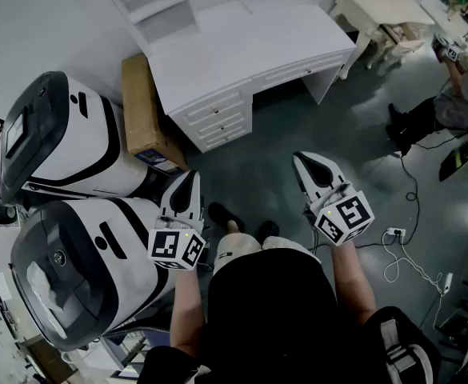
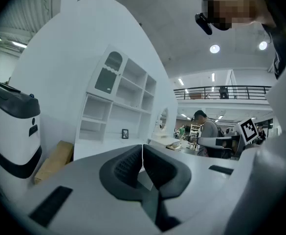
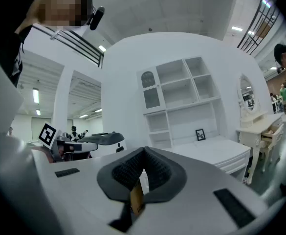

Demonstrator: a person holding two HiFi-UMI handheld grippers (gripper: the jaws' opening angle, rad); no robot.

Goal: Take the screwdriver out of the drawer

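The white desk point(image 1: 250, 42) stands ahead of me, with a stack of three shut drawers point(image 1: 218, 118) on its left side. No screwdriver shows in any view. My left gripper point(image 1: 190, 176) and right gripper point(image 1: 301, 160) are both held in the air well short of the desk, above the grey floor. Both point toward it. In the left gripper view the left gripper point(image 2: 143, 147) has its jaws pressed together with nothing between them. The right gripper point(image 3: 143, 152) is shut and empty too, and faces the desk point(image 3: 216, 151) and its shelf hutch point(image 3: 182, 94).
Two large white and black machines point(image 1: 66, 142) point(image 1: 82, 270) stand at my left. A cardboard box point(image 1: 142, 110) leans beside the desk. A cream vanity table point(image 1: 378, 10) and a seated person point(image 1: 450, 102) are at the right. Cables and a power strip point(image 1: 402, 246) lie on the floor.
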